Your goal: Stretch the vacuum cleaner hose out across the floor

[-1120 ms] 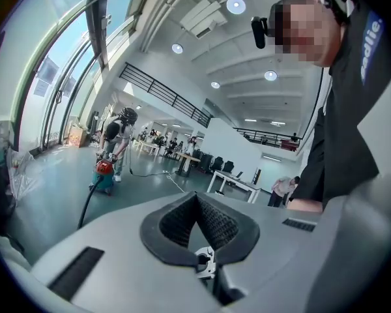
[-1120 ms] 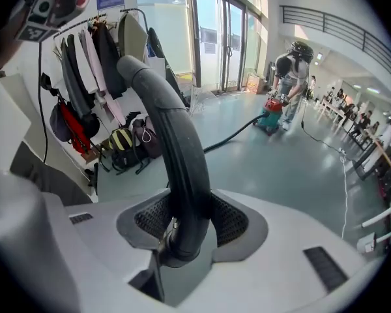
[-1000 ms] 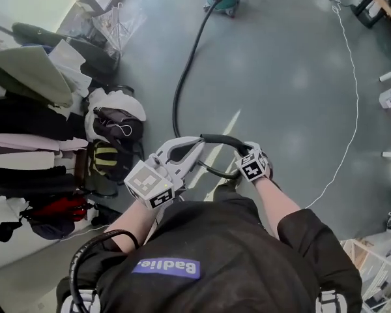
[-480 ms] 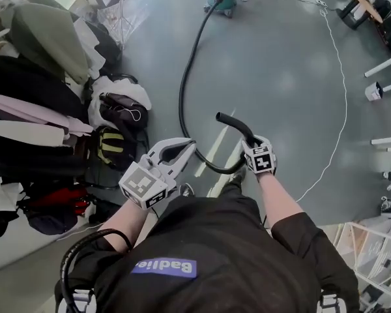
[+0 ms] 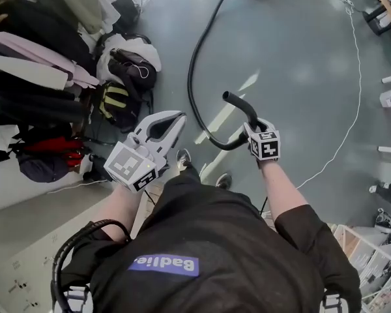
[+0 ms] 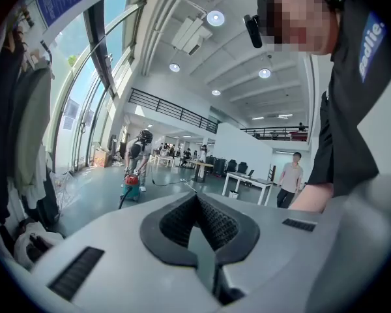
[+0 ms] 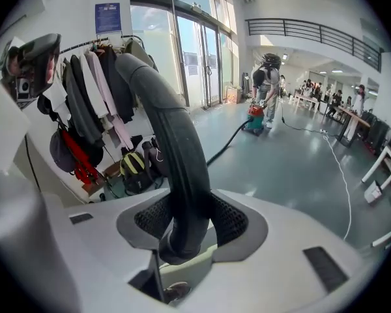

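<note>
The vacuum cleaner hose (image 5: 193,64) runs across the floor (image 5: 293,57) from the vacuum cleaner (image 7: 255,120). Well away from the cleaner, the right gripper (image 5: 250,129) clamps the hose's raised end. The left gripper (image 5: 178,117) is closed on nothing.

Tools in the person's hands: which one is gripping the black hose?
The right tool, whose jaws clamp the vacuum cleaner hose near its end. The left tool is shut with nothing in it.

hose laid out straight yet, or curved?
Curved. In the head view the hose bends in a wide arc over the floor, then hooks up into the right gripper, whose jaws clamp it.
</note>
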Demonstrator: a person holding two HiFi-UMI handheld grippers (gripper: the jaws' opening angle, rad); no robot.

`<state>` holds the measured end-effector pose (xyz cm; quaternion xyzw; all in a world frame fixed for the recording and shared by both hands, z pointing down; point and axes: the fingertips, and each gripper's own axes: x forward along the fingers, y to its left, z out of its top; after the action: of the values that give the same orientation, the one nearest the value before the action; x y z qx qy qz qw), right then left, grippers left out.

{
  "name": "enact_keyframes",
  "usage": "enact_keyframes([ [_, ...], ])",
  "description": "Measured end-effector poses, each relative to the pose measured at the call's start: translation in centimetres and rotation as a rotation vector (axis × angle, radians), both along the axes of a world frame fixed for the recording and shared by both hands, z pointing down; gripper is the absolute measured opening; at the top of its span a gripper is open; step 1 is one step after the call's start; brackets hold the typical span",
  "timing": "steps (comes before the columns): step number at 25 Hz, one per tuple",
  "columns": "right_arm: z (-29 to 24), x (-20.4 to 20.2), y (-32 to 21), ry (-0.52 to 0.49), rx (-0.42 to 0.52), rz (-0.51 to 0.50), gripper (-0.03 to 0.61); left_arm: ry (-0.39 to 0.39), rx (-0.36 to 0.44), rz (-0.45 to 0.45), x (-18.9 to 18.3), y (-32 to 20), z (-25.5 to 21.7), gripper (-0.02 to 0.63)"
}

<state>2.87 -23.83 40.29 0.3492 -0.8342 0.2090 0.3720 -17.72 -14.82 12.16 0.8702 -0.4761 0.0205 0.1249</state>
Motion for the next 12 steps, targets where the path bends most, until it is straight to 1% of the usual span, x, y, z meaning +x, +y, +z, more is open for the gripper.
enact_keyframes([
  [3, 0.3, 2.6, 2.2, -0.026, -0.009, -0.024, 0.175, 0.0, -0.012, -0.06, 3.1, 2.8, -0.1, -0.004],
  [7, 0.5, 6.0, 5.3, -0.045, -0.02, -0.059, 0.175, -0.023, -0.008, -0.1, 7.0, 6.3, -1.0, -0.005],
  [9, 0.6, 7.2, 6.2, -0.056, -0.025, -0.056, 0.175, -0.037, -0.002, -0.113, 7.9, 7.6, -1.4, -0.005],
  [12, 0.9, 8.2, 8.0, -0.075, -0.037, -0.031, 0.175, -0.05, -0.002, -0.131, 8.2, 9.7, -1.9, -0.005],
])
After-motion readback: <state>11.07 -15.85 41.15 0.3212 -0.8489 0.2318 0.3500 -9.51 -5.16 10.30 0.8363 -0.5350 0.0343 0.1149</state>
